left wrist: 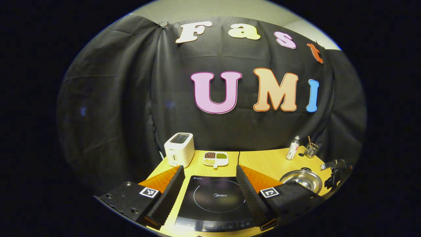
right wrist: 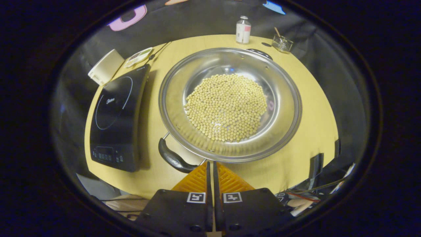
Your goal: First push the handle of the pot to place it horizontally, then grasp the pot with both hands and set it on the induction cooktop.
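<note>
Pot beside induction cooktop, right gripper closed at handle

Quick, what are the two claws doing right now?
Left claw: open, holding nothing, above the cooktop.
Right claw: closed, holding nothing, tips by the pot handle.

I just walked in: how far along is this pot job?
Barely begun. The pot of beans sits on the table, beside the induction cooktop, not on it. The right tongs, closed, are at the pot's near handle. The left tongs hang open over the cooktop. Gripping and lifting remain.
</note>
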`<state>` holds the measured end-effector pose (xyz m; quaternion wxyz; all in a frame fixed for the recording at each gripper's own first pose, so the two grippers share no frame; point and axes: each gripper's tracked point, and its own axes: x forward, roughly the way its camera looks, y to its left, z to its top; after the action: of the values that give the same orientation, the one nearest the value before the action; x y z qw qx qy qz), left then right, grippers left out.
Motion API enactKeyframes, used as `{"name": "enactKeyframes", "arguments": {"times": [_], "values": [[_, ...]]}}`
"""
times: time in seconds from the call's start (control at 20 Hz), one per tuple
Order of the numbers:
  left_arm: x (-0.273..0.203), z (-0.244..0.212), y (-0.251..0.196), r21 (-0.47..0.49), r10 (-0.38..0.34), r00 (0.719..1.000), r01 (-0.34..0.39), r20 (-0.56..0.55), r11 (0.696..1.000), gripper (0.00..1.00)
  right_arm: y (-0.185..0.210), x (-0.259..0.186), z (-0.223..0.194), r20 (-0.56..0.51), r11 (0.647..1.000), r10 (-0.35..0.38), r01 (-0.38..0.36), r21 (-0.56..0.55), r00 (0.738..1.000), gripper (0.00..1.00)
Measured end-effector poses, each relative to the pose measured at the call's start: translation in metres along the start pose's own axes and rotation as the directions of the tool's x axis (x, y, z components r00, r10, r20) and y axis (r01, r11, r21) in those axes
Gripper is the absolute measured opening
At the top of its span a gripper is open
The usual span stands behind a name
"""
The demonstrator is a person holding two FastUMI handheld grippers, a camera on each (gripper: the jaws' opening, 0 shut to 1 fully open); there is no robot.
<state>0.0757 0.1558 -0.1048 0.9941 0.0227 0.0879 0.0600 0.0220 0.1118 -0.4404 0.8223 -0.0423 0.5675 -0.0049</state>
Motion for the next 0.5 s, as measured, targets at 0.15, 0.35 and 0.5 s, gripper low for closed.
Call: {"name": "enactKeyframes", "arguments": {"times": [0.15,0.35,0.5], "values": [[0.002,-0.002,0.000,0.000,-0.025,1.000,0.025,0.000,1.000,0.93,0.025,0.004,0.007,0.001,0.994,0.058,-0.058,0.091,0.998,0.06],[0.005,-0.006,-0.001,-0.004,-0.059,0.998,0.059,-0.008,0.998,0.96,0.049,0.008,0.021,0.022,0.984,0.095,-0.097,0.147,0.995,0.06],[0.007,-0.009,0.002,-0.005,-0.075,0.997,0.075,-0.014,0.997,0.96,0.064,0.011,0.029,0.044,0.972,0.107,-0.114,0.208,0.993,0.06]]}}
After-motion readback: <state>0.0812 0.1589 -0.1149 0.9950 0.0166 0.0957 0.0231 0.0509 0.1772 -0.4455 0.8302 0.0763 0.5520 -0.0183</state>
